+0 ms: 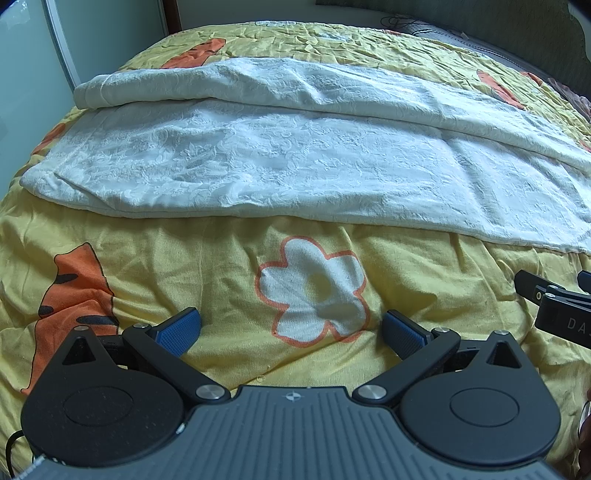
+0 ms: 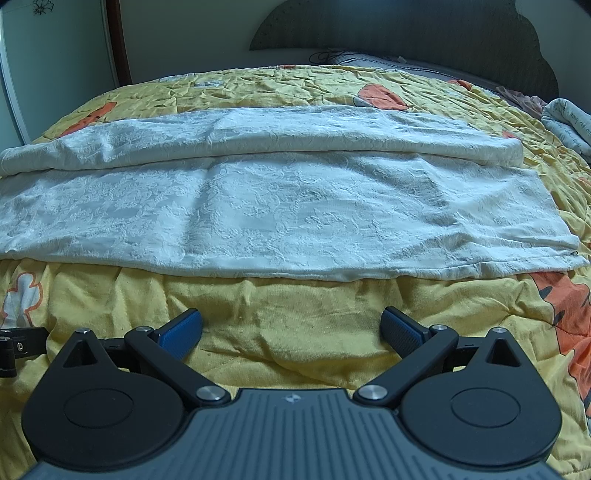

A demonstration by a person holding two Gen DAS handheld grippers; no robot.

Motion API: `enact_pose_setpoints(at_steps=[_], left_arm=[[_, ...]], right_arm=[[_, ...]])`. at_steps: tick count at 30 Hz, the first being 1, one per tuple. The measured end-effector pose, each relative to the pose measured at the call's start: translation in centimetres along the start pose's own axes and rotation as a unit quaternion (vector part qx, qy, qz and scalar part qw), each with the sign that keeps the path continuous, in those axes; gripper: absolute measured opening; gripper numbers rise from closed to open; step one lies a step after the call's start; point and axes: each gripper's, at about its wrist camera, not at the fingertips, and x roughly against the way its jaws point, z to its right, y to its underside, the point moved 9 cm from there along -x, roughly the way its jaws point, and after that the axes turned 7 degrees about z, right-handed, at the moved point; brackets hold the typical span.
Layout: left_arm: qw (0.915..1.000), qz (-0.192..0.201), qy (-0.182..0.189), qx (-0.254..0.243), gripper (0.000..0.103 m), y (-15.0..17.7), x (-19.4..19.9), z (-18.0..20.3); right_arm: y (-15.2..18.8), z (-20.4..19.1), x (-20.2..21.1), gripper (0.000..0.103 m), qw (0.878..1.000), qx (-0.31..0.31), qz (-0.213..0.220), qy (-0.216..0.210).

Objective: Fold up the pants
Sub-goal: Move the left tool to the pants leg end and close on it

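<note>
Pants of white, flower-embossed cloth lie stretched crosswise on the bed, over a yellow quilt printed with orange figures and white blossoms. One leg lies flat toward the cameras; the other is bunched into a long roll along its far side, resting partly on it. In the right wrist view the pants run from the left edge of the frame to a hem at the right, near an orange print. Behind the quilt stand a dark headboard and a pale wall, with a grey pillow at the head of the bed.

Both tools sit over bare quilt on the near side of the pants, touching no cloth. The left hand-held gripper has its blue-padded jaws spread wide, nothing between them, above a white blossom print. The right hand-held gripper is likewise wide apart and empty.
</note>
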Motion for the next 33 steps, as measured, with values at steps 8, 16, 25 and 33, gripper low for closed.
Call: enact_pose_setpoints(at_steps=[8,16,25,33], left_arm=[[0.9998,0.018,0.001,-0.003,0.103,0.1,0.2,0.0],[0.9964,0.083,-0.012,0.010,0.099,-1.5,2.0,-2.9],[0.9730,0.223,-0.031,0.049,0.102,-13.1,5.5,-14.8],[0.9642,0.174,0.087,0.180,0.102,-23.9,-3.0,-25.7]], right_arm=[[0.2,0.0,0.3,0.103,1.000,0.005,0.014,-0.006],[-1.9,0.4,0.6,0.103,0.999,0.021,0.007,-0.034],[-14.9,-1.6,4.8,0.103,0.960,0.140,0.201,-0.133],[-21.0,-6.7,1.6,0.103,0.930,0.170,0.173,-0.274]])
